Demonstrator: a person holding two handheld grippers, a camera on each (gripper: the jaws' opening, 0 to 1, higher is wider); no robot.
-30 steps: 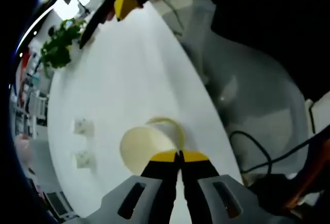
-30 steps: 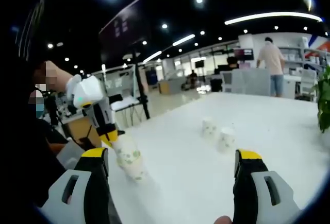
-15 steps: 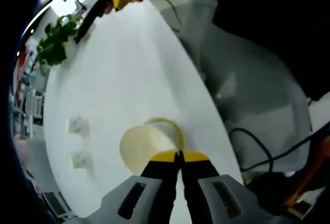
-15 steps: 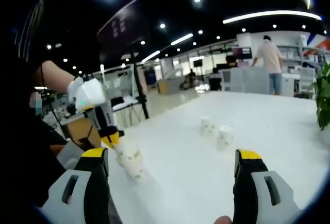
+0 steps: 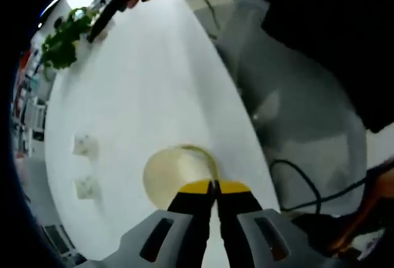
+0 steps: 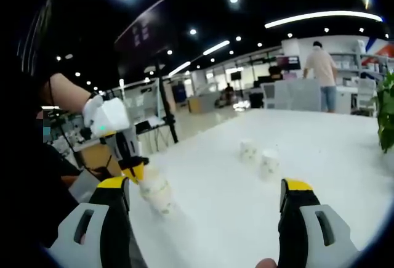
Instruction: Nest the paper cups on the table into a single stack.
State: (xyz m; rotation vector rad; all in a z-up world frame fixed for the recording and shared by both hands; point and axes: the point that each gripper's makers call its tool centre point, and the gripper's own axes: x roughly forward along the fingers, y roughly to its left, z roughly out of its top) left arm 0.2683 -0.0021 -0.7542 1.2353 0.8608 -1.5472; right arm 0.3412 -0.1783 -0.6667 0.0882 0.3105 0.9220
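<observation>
The print on the two far paper cups (image 6: 258, 157) is too small and blurred to read. The left gripper (image 6: 136, 170) hides part of the stacked cups' (image 6: 156, 192) rim. The potted plant (image 6: 386, 117) is cut off at the edge.

The left gripper view looks almost straight down from close above the white table (image 5: 141, 89), right into the top paper cup (image 5: 175, 172) at its jaws. The right gripper view sits low near the table edge and looks across the table (image 6: 320, 157) toward the room. Both views share the cup stack (image 6: 155, 191) and two far cups (image 6: 258, 157).
</observation>
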